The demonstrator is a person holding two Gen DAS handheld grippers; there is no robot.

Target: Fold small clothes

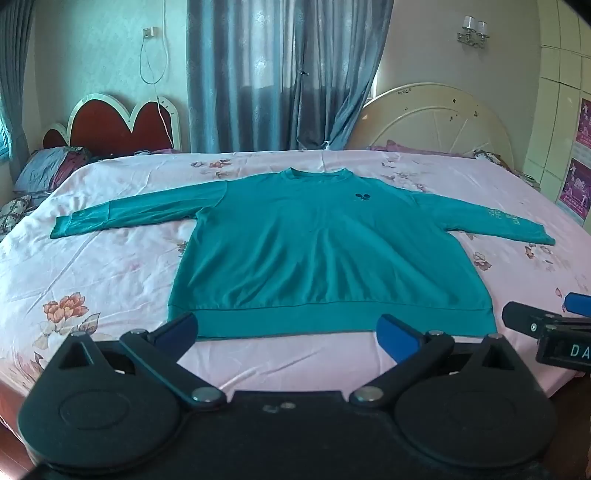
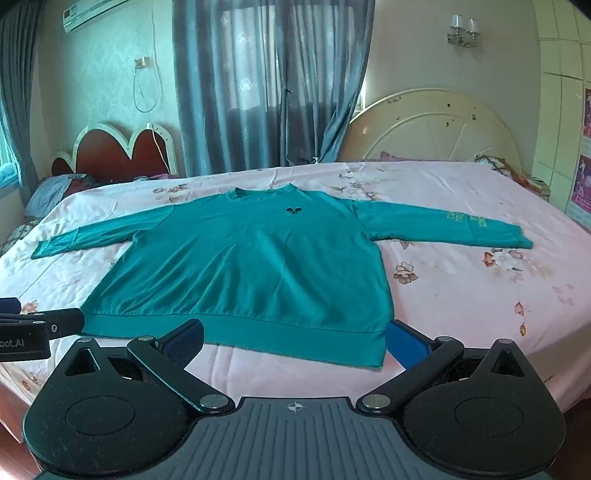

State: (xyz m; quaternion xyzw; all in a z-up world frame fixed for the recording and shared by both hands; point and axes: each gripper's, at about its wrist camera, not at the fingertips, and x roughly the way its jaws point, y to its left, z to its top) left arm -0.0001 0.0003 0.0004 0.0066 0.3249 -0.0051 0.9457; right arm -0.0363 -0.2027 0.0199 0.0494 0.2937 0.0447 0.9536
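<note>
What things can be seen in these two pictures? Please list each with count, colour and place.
sweatshirt: one, teal, spread flat on the bed, sleeves out to both sides
bed sheet: one, pink with flowers, under the sweatshirt
headboards: two, one cream, one red with white edge, behind the bed
curtains: grey-blue, at the back wall
wall lamp: one, upper right
air conditioner: one, white, upper left
pillows: at far left
left gripper: open, near the hem
right gripper: open, near the hem

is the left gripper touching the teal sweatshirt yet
Apart. In the left wrist view the left gripper stands open near the teal sweatshirt hem, nothing between its fingers.
</note>
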